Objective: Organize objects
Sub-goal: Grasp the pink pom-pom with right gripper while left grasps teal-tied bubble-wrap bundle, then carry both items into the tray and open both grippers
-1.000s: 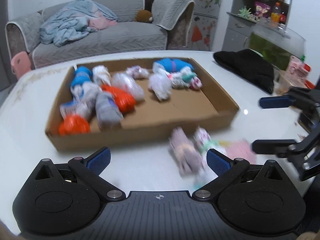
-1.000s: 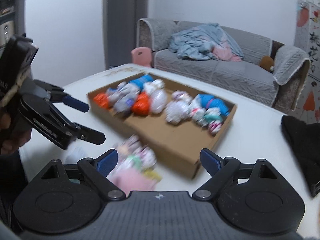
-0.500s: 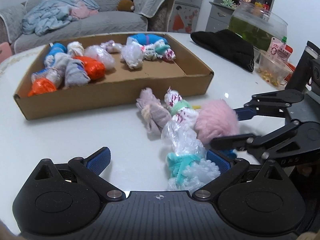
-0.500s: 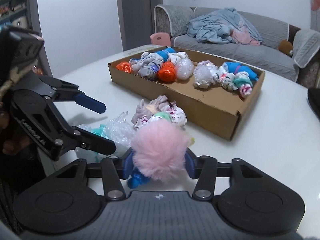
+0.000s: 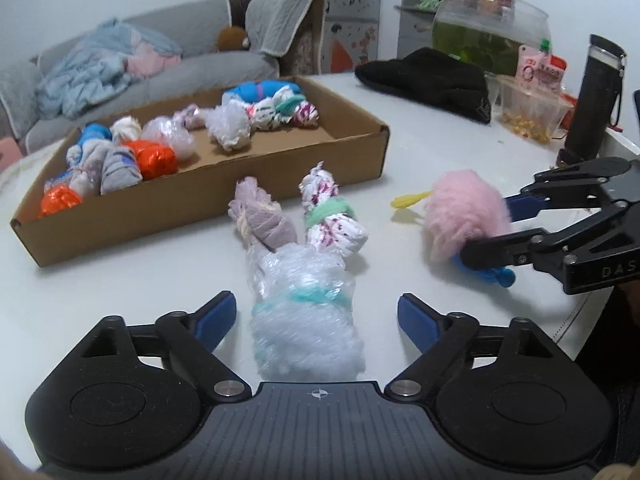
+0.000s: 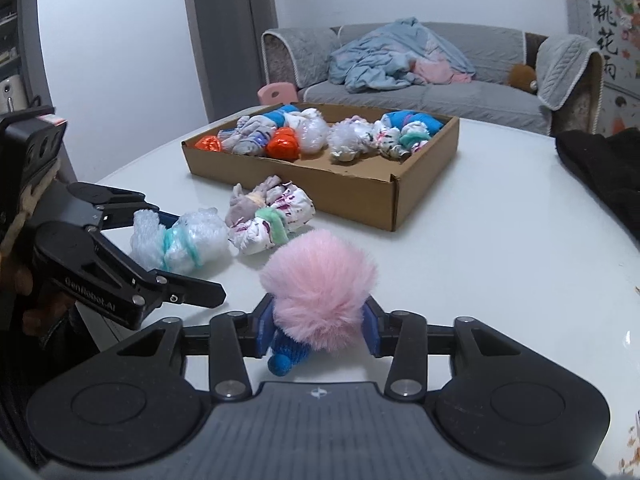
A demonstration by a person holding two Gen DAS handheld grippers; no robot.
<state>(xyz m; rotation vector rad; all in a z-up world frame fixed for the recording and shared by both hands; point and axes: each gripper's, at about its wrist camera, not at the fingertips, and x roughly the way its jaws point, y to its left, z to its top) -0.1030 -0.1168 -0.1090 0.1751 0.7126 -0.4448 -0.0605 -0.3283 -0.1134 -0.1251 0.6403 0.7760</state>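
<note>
A clear bubble-wrap bundle with a teal band lies on the white table between the fingers of my left gripper. Its jaws are closing, and the pads stand clear of the wrap on both sides. My right gripper is shut on a pink fluffy ball with a blue knit part under it, though its jaws ease open slightly. A grey-purple bundle and a white patterned bundle with a green band lie just beyond. Behind them a cardboard box holds several wrapped bundles.
On the far right of the table are a black cloth, a fish bowl, a plastic snack tub and a dark flask. A small yellow piece lies by the pink ball. A grey sofa stands beyond the table.
The right gripper closed on the pink fluffy ball and sank lower. The left gripper dropped and came around the bubble-wrap bundle, with its jaws narrower than before.
</note>
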